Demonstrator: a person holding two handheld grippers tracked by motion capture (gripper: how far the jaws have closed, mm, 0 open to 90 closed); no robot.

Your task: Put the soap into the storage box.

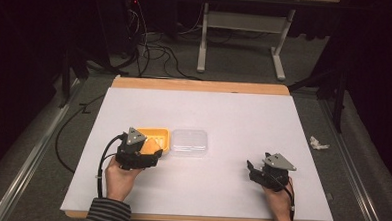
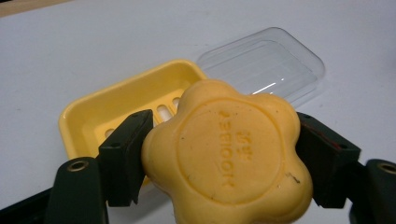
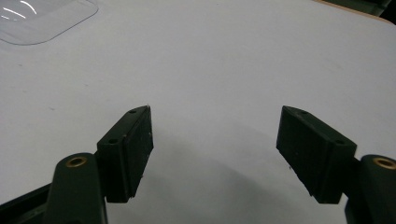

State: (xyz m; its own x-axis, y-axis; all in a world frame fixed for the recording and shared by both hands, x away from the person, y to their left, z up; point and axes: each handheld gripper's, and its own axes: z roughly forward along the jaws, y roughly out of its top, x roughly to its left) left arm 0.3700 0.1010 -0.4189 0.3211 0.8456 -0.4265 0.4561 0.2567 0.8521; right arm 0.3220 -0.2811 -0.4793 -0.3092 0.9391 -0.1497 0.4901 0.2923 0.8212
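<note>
The yellow flower-shaped soap [image 2: 224, 151] is sitting closest to my left camera, and I am pinching it between my left fingers [image 2: 126, 156], one black pad pressing each side of it. Its flat face is turned up toward the lens, and raised lettering is running across the round centre, though I am reading it upside down and cannot make the word out for sure. My left gripper [image 1: 149, 151] is closed on the bar just at the near edge of the yellow soap dish [image 2: 112, 109], so the soap is hanging over the dish's near rim rather than lying inside it. Slots are showing in the dish's floor behind the bar. Just beside the dish, on its far right in my left gripper view, the clear plastic lid [image 2: 266, 65] is lying flat on the white tabletop [image 2: 70, 46], its edge close against the dish.

My right gripper [image 1: 251, 170] is resting well apart from all this, low over bare tabletop, with my right fingers [image 3: 128, 151] spread wide and gripping nothing. A corner of the clear lid is peeking into the top left of my right gripper view.

From the high view, my two hands are coming in from the near edge, a striped sleeve [image 1: 107, 214] covering my left wrist. Beyond the tabletop's right side, a small crumpled white scrap [image 1: 317, 143] is lying on the grey floor [image 1: 236, 62].
</note>
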